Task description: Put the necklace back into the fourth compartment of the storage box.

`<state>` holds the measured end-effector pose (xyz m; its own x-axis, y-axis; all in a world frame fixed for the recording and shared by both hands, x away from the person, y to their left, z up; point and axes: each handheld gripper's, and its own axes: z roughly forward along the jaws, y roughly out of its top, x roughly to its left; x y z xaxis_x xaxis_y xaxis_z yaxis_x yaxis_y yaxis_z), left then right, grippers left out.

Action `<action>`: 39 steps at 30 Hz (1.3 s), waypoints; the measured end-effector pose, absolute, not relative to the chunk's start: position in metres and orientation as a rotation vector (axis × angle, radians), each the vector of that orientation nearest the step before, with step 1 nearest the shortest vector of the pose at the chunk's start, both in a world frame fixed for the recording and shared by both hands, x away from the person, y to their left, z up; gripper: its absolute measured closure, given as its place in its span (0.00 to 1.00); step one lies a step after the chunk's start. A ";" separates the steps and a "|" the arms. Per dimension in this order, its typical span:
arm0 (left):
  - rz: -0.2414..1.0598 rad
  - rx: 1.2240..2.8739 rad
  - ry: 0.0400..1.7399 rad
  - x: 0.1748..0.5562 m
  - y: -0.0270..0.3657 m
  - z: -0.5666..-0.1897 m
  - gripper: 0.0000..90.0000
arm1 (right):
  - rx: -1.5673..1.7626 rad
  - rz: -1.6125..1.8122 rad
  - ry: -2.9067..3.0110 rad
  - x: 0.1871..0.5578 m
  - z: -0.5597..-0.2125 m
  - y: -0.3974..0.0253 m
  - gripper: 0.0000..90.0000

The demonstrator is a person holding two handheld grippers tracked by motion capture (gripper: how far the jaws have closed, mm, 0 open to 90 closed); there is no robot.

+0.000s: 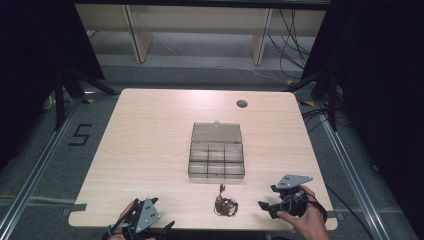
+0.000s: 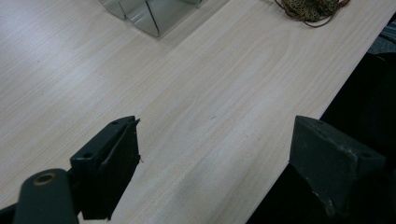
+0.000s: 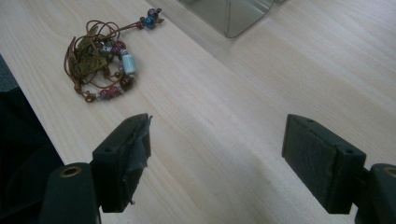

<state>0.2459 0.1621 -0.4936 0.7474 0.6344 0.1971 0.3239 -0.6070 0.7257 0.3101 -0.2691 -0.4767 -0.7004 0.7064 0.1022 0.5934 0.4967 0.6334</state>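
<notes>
A clear plastic compartment box [image 1: 216, 156] stands in the middle of the table with its lid folded back. In front of it lies a tangle of brown cord and coloured beads [image 1: 225, 204], near the front edge. My left gripper [image 1: 162, 214] is at the front edge, left of the beads, open and empty. In the left gripper view [image 2: 215, 135] one jaw hangs past the table's edge, with the box corner [image 2: 149, 11] and the beads [image 2: 310, 7] far ahead. My right gripper [image 1: 267, 197] is open, right of the beads. Its view [image 3: 217, 135] has the beads [image 3: 100, 58] ahead to the left and the box corner [image 3: 233, 14] beyond.
The light wooden table [image 1: 150, 140] has a round cable hole [image 1: 242, 103] at the back right. Dark curtains stand on both sides, and cables run over the floor behind the table. A hand holds each gripper at the near edge.
</notes>
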 end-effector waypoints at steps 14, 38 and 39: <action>0.580 2.249 0.716 0.246 0.162 -0.494 0.17 | 1.000 0.985 2.602 0.311 -0.470 -0.264 0.31; 0.573 2.257 0.719 0.246 0.162 -0.495 0.17 | 0.772 0.931 2.780 0.306 -0.452 -0.195 0.32; 0.574 2.256 0.715 0.246 0.162 -0.495 0.17 | 0.715 0.926 2.802 0.307 -0.452 -0.189 0.33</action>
